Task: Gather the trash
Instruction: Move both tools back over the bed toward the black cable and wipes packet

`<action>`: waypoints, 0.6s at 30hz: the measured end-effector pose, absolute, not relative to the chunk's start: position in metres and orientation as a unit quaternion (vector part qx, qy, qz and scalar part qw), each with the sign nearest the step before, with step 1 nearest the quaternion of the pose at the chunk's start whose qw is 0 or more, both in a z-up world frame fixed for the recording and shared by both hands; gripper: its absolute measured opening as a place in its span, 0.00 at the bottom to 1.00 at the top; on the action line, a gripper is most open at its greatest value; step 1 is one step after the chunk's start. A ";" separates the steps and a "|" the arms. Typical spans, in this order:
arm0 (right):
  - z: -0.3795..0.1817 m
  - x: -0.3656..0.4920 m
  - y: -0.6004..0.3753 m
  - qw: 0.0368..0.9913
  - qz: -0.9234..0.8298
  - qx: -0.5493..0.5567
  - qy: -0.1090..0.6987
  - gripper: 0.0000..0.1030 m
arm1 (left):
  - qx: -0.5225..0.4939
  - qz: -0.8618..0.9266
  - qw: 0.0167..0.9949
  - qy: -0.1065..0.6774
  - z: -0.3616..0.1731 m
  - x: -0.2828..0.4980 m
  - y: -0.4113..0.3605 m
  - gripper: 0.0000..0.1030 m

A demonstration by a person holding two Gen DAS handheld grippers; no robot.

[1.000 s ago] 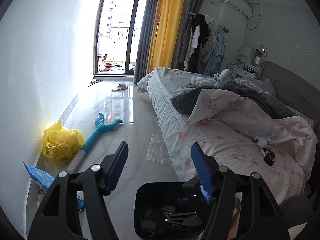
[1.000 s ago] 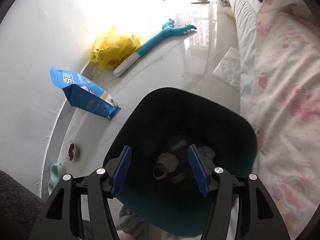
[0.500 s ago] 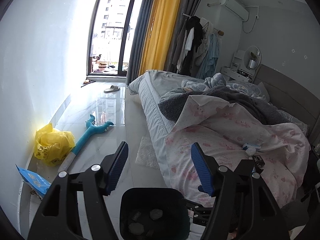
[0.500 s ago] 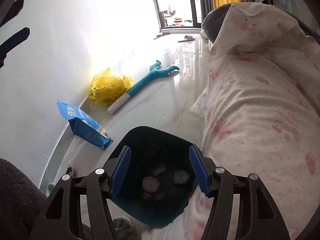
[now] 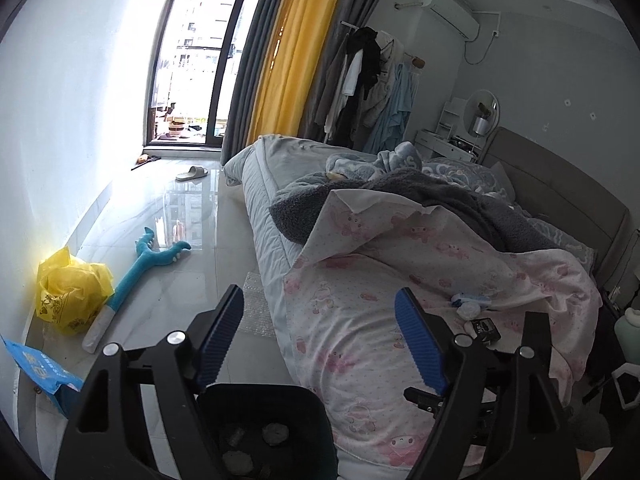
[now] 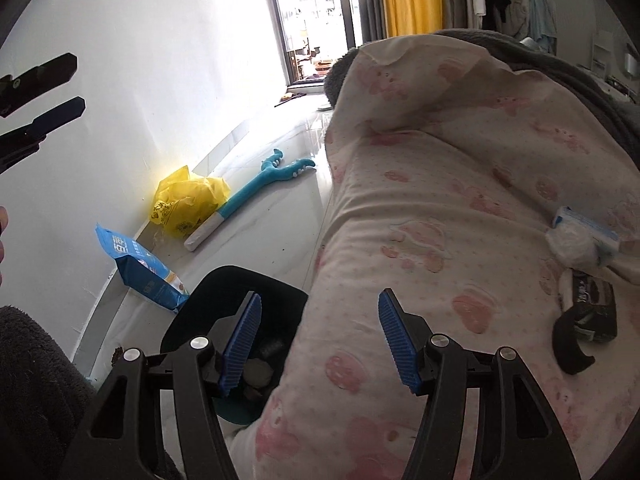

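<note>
Your left claw [image 5: 320, 338] stands spread with nothing between its blue ribbed pads [image 5: 420, 344]; its jaws have just been opening wider. Your right claw [image 6: 320, 338] is also spread and empty, hanging over the edge of the pink-patterned quilt [image 6: 460, 200] on the bed.

The dark, open-topped plastic trash bin [image 5: 276, 400] sits on the glossy floor at the bottom centre of the left view, tight against the bed's side, with a few crumpled scraps [image 5: 275, 434] in its bottom. In the right view the bin [image 6: 208, 304] shows at lower centre-left, partly behind the left pad.

On the quilt, at the right edge of the right view, lie a white-and-blue tissue pack [image 6: 580, 236], its long axis running left to right, and just below it a dark printed wrapper [image 6: 592, 308] lying nearly upright in the frame.

A crumpled yellow plastic bag [image 6: 188, 200] and a blue foil pouch [image 6: 140, 268] lie on the floor along the white wall.
</note>
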State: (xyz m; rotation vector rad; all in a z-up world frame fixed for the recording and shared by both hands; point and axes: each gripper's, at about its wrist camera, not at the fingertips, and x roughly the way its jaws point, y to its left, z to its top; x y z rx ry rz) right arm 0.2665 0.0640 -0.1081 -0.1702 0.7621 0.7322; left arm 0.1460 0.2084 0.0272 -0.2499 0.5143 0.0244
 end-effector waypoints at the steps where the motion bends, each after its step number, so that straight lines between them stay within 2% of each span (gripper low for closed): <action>1: -0.107 0.268 0.056 0.861 0.348 -0.079 0.363 0.60 | -0.120 0.007 0.960 0.255 0.026 0.149 0.206 0.79; 6: -0.102 0.275 0.018 0.866 0.343 -0.073 0.356 0.60 | -0.147 -0.038 0.953 0.262 0.017 0.179 0.192 0.79; 12: -0.098 0.281 -0.017 0.869 0.336 -0.106 0.347 0.60 | -0.123 -0.060 0.949 0.283 0.007 0.205 0.166 0.80; 18: -0.100 0.295 -0.049 0.870 0.335 -0.095 0.350 0.51 | -0.112 -0.070 0.945 0.297 -0.002 0.228 0.150 0.81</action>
